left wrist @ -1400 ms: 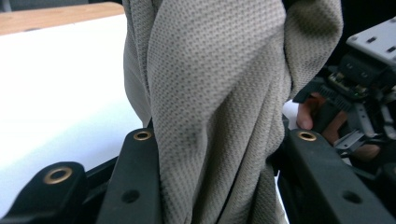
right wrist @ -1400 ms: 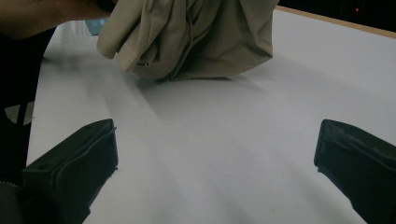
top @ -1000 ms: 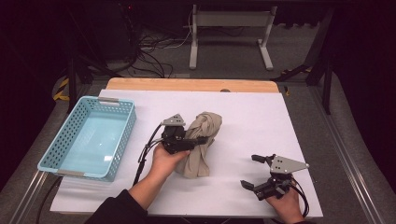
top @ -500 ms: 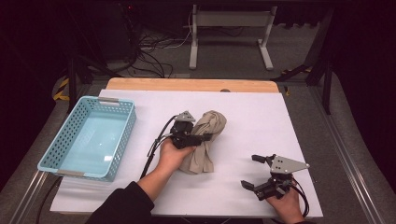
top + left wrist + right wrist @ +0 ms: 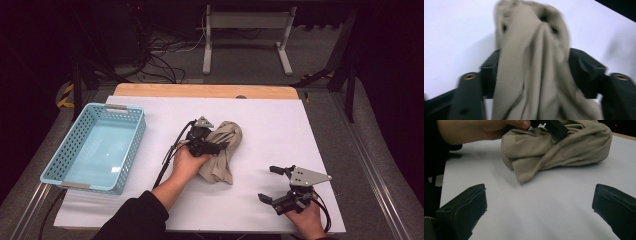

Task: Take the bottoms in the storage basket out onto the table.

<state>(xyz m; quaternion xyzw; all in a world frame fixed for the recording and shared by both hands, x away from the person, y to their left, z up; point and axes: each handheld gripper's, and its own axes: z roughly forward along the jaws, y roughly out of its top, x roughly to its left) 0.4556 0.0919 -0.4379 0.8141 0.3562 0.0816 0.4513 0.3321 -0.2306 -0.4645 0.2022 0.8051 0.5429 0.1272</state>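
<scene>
A crumpled beige cloth (image 5: 220, 167) lies in the middle of the white table cover. My left gripper (image 5: 222, 146) reaches into it from the left, level with the table. Its jaws have just been opening. In the left gripper view the cloth (image 5: 529, 37) hangs bunched between the spread jaws of my left gripper (image 5: 532, 67). My right gripper (image 5: 267, 184) rests at the front right, open and holding nothing. From the right gripper view (image 5: 539, 202), the cloth (image 5: 564, 147) sits ahead, beyond bare table, with a left gripper jaw on top of it.
A light blue perforated basket (image 5: 134, 147) stands at the left of the table with nothing in it. A wooden board edge (image 5: 200, 91) runs along the back. The white cover (image 5: 280, 125) spreads to the right of the cloth. Beyond the table are cables and a metal stand.
My left hand and gripper have shifted to the right, and the cloth has moved and bunched up with them. My right gripper has stayed where it was.
</scene>
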